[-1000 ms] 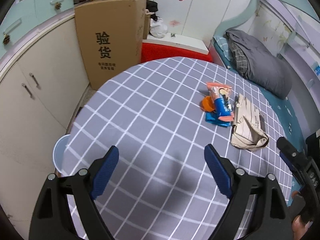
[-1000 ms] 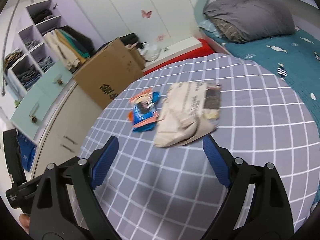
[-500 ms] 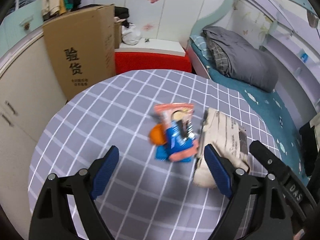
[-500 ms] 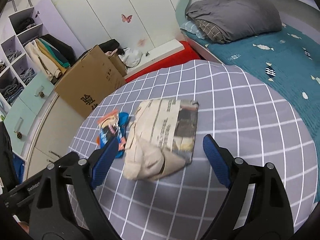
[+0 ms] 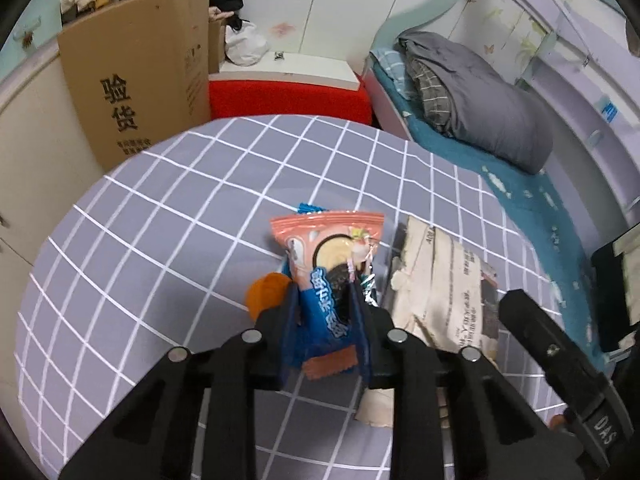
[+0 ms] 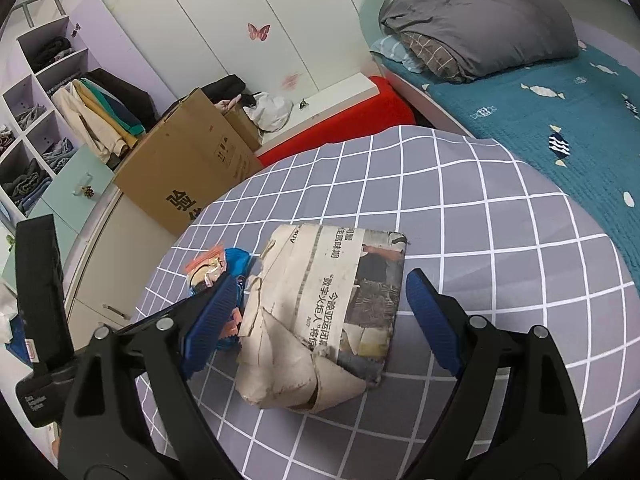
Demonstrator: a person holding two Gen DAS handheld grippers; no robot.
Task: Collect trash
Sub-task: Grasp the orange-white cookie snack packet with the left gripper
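My left gripper is shut on a pink-and-blue cookie wrapper on the round table with a grey checked cloth. An orange scrap and a blue wrapper lie under it. A folded, crumpled newspaper lies just right of it. In the right wrist view my right gripper is open, its fingers either side of the newspaper, low over the table. The wrappers show at its left, partly hidden by the left finger.
A large cardboard box stands beyond the table's far left edge, next to a red bench. A bed with a grey duvet is to the right. White cabinets and wardrobe shelves stand on the left.
My left gripper moved forward to the wrappers and shut on the cookie wrapper. My right gripper moved in closer and now straddles the newspaper, still open.
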